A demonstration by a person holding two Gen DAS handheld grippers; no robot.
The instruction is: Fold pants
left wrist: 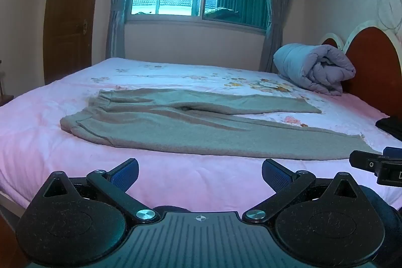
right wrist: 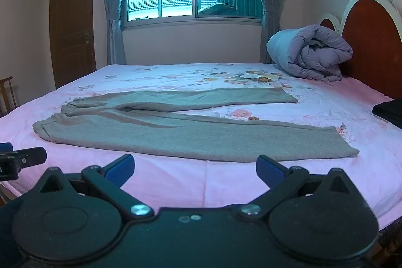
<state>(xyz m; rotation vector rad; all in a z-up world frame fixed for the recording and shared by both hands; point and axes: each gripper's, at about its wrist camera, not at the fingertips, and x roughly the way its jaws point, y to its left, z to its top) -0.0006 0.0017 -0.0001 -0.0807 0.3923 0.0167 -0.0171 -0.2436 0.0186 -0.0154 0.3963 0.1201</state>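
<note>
left hand-held gripper (left wrist: 200, 173) spread empty, grey pants (left wrist: 186, 124) flat on bed (left wrist: 37, 142)

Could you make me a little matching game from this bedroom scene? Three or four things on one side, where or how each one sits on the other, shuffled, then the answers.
Things:
1. grey pants
2. rolled-up quilt
3. left tongs
4. brown door

Places or states:
A. shut, in the wall left of the window
B. open, nothing between the fingers
C. spread flat, legs apart, waistband to the left
D. bundled against the headboard

Pairs: 1-C, 2-D, 3-B, 4-A
</note>
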